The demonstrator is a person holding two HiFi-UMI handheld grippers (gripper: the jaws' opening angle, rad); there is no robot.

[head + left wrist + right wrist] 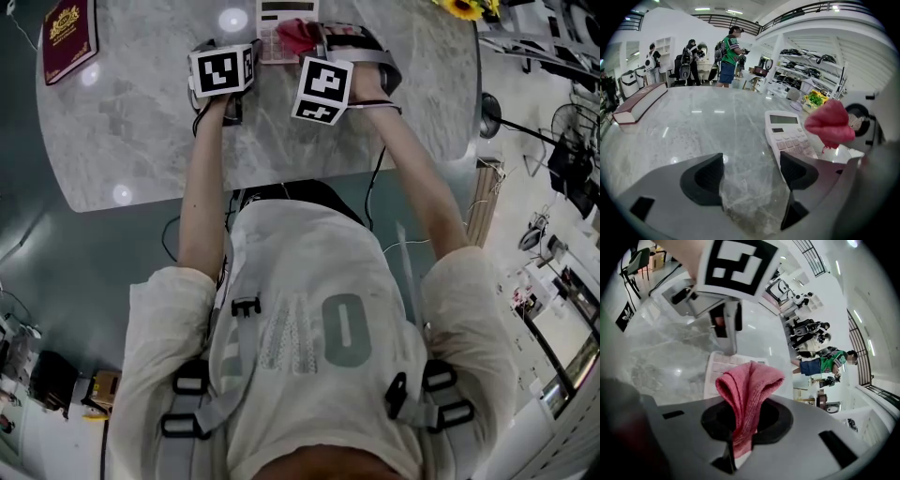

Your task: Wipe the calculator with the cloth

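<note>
A white calculator lies flat at the far side of the marble table. My right gripper is shut on a folded red cloth, which hangs just over the calculator's keys. In the head view the cloth covers the calculator's right part. My left gripper is open with nothing between its fingers and sits low over the table, just left of the calculator. From there the cloth shows above the calculator's right edge. The left gripper's marker cube is close beside the right one's.
A dark red book lies at the table's far left corner. Yellow flowers stand at the far right. Several people stand beyond the table. Cables trail on the floor near the person's body.
</note>
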